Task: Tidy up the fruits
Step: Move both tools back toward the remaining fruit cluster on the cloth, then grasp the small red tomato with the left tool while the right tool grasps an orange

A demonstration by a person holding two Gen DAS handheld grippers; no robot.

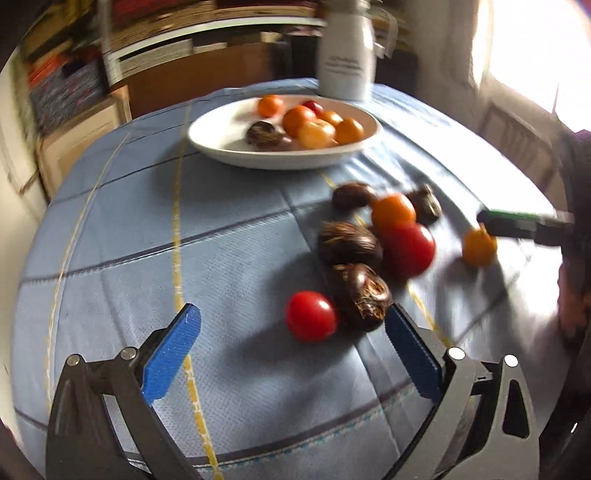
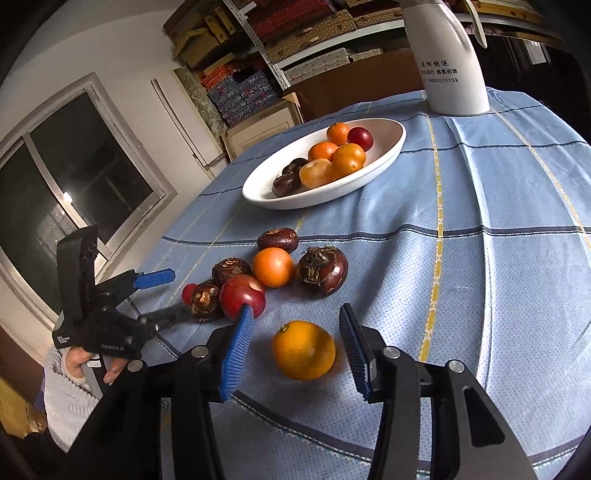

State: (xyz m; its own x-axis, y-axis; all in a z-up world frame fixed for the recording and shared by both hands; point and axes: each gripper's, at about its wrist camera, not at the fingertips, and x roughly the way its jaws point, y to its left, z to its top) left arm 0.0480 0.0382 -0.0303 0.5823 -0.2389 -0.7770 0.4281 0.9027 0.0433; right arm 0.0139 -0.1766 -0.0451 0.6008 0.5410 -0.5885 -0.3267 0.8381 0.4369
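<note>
My right gripper [image 2: 295,310] is open around a loose orange [image 2: 303,350] that lies on the blue checked cloth, its blue pads just clear of the fruit on both sides. The left wrist view shows that orange [image 1: 479,246] at the far right. My left gripper [image 1: 291,314] is open, with a small red fruit [image 1: 310,321] lying between its fingertips, untouched. Just beyond it sits a pile of dark water chestnuts [image 1: 349,247], an orange [image 1: 393,210] and a larger red fruit [image 1: 408,249]. A white oval dish [image 1: 221,147] farther back holds several fruits.
A white jug [image 2: 450,74] stands behind the dish [image 2: 325,195] near the table's far edge. Shelves of boxes [image 2: 295,22] line the back wall and a window [image 2: 74,166] is at the left. A person's hand [image 2: 81,365] holds the left gripper [image 2: 181,293].
</note>
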